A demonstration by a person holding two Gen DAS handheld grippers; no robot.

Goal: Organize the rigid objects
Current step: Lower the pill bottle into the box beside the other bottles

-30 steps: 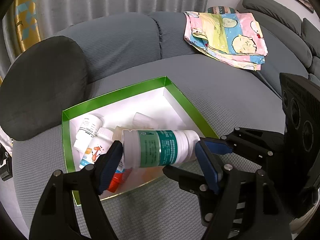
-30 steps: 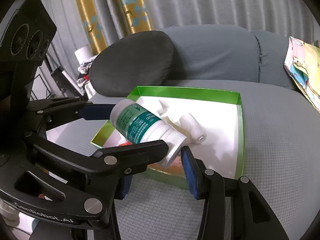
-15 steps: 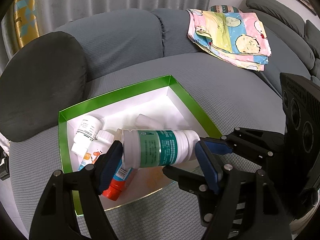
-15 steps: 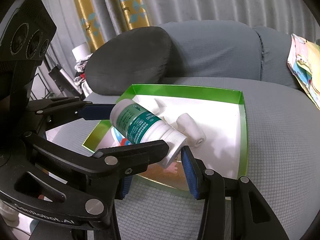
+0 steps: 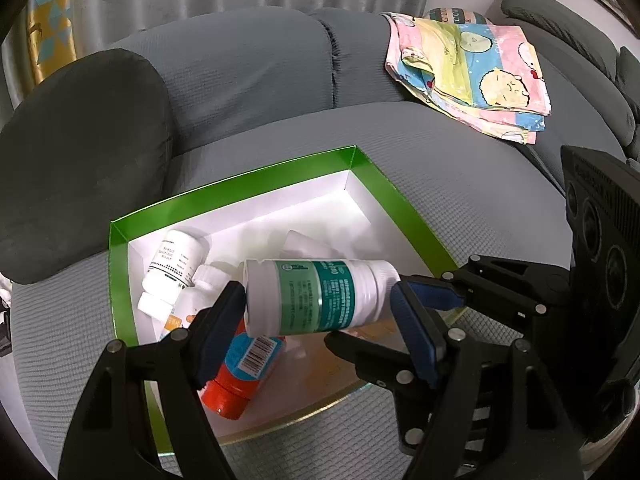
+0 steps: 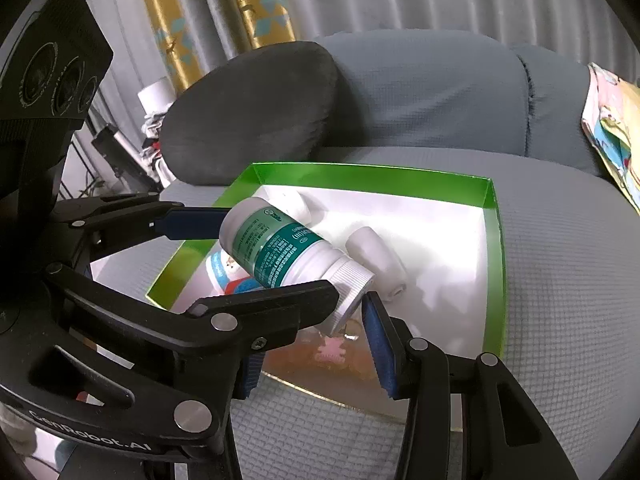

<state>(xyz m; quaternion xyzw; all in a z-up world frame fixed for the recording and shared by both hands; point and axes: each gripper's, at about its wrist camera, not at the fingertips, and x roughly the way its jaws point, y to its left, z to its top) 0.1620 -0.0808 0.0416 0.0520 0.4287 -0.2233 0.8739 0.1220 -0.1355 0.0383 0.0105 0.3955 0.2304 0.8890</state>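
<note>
A white bottle with a green label [image 5: 320, 298] lies sideways between my left gripper's [image 5: 320, 312] blue pads, base on the left pad and cap on the right, held above the green-rimmed white box [image 5: 236, 190]. It also shows in the right wrist view [image 6: 286, 254], where the left gripper's fingers cross in front. My right gripper [image 6: 312, 348] is open and empty just below the bottle's cap. In the box lie a white bottle [image 5: 174, 268], an orange-capped bottle [image 5: 240, 372] and a small white bottle [image 6: 376, 260].
The box sits on a grey sofa seat [image 5: 480, 184]. A dark grey cushion [image 5: 76, 160] stands behind it to the left. A folded cartoon-print cloth [image 5: 468, 72] lies at the back right. Curtains hang behind the sofa.
Both grippers have moved forward over the box with the green-label bottle still held. More of the orange-capped bottle shows below it.
</note>
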